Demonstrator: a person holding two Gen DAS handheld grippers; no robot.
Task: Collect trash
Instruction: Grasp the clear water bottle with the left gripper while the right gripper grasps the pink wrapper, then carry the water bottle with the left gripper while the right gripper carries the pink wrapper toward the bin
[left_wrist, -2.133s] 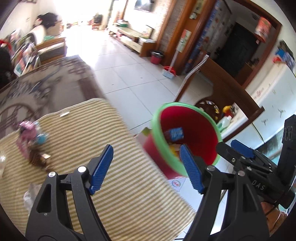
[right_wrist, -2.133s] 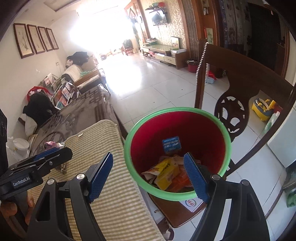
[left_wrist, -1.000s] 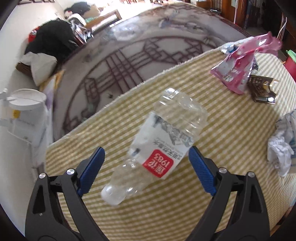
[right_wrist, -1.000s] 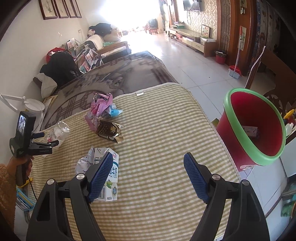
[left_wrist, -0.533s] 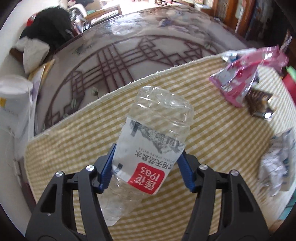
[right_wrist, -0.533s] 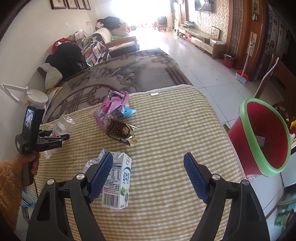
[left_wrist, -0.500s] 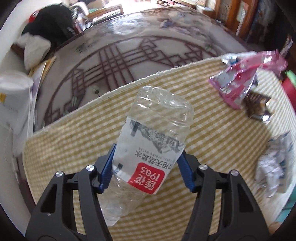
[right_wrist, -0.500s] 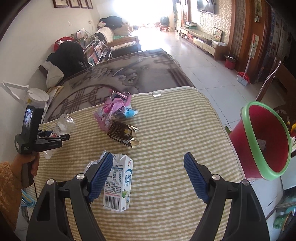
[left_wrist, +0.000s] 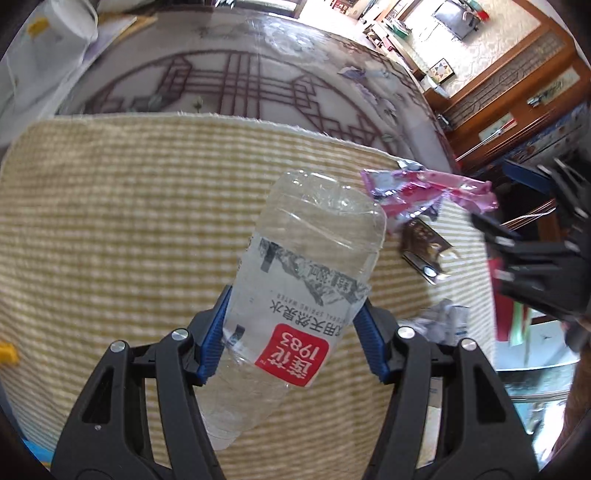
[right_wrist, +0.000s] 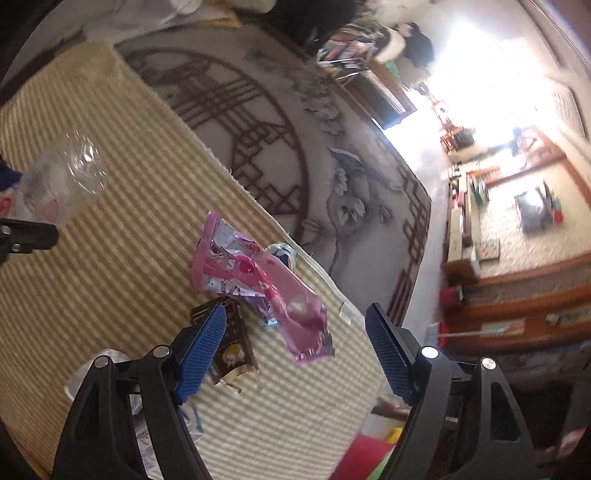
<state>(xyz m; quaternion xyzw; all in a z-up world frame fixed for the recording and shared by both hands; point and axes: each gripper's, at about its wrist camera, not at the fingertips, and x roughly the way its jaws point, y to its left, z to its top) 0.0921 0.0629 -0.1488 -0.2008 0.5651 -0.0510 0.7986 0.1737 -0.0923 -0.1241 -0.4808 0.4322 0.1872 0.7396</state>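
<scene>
Left gripper (left_wrist: 291, 332): we have its blue pads closed on the label band of the clear plastic bottle (left_wrist: 295, 302), which is up off the striped mat (left_wrist: 110, 206).
Right gripper (right_wrist: 291, 350): our jaws stand wide with nothing between them, hovering over the pink wrapper (right_wrist: 258, 280) and the dark wrapper (right_wrist: 232, 343) just beside it.
Step in hand: we judge it is carrying the bottle to the bin; we keep the squeeze gentle so the thin wall does not buckle and slip.
Bottle's axis: long axis runs along our view, base pointing away and up, neck end toward the camera and down.
Right-hand pick: we centre the jaws over one wrapper only.
</scene>
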